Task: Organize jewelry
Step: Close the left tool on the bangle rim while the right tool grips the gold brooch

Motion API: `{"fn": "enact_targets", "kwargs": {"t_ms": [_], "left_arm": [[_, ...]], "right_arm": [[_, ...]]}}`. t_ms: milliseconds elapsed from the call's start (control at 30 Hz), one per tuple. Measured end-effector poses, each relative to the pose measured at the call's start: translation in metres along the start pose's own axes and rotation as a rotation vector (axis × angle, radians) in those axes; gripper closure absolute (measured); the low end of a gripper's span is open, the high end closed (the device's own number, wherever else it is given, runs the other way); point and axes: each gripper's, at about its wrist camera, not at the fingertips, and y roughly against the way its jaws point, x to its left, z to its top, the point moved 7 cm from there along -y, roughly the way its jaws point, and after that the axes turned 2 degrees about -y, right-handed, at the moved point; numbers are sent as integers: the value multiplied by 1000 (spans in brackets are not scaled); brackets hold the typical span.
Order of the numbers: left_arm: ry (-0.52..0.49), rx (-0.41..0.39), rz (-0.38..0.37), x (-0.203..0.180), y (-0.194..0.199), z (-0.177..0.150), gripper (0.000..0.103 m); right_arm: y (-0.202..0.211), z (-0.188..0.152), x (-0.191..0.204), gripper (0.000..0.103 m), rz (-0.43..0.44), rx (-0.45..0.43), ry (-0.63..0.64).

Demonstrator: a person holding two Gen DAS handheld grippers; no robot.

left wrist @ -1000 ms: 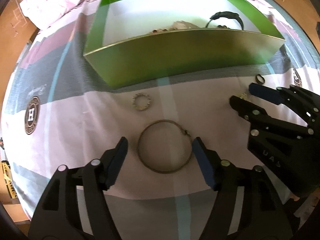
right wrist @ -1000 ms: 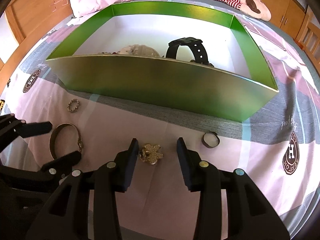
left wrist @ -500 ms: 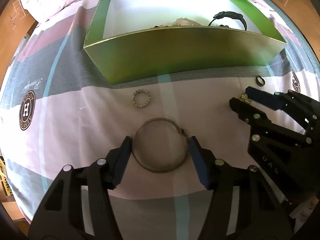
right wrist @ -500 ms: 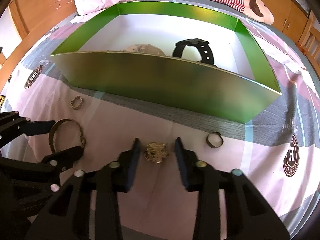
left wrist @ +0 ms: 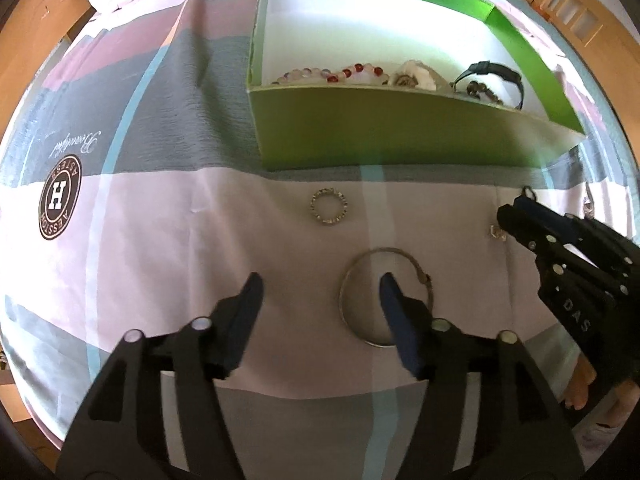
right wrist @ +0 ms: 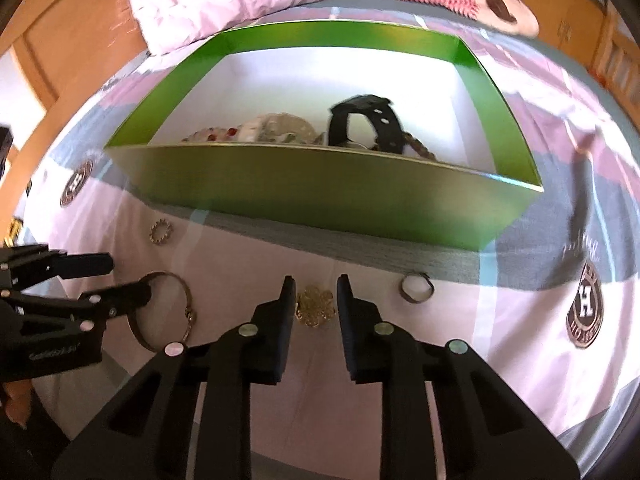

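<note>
Your right gripper (right wrist: 316,300) has been closing around the gold brooch (right wrist: 315,306) before the green box (right wrist: 320,192), pads not touching; your left gripper (left wrist: 320,300) stands apart, one finger inside the bangle (left wrist: 386,300).

You're working in bright, soft daylight. The white floor of the box (right wrist: 320,80) glares, nearly washed out. Past the box, fisheye bending curves the bed (left wrist: 160,240) toward dark corners. Slight blur smears the box's near wall; shadows stay faint.
</note>
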Motion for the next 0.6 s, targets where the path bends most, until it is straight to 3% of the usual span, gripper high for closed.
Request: {"fn": "enact_targets", "kwargs": {"t_ms": [67,200,400,600], "left_arm": [[-13,5,-12,0,2,-2,31],[-80,29,16,-12,-5,-10,25],[-141,47,72,-20,-18,-10,23],[-138,43,79,-23,-20,-11,20]], "right_arm": [[2,0,-1,71,-6,-5,-2],[7,3,-3,60,-10,-23,-3],[3,1,-10,59,0,-5,-42],[-6,-7,5,59,-52,27,71]]}}
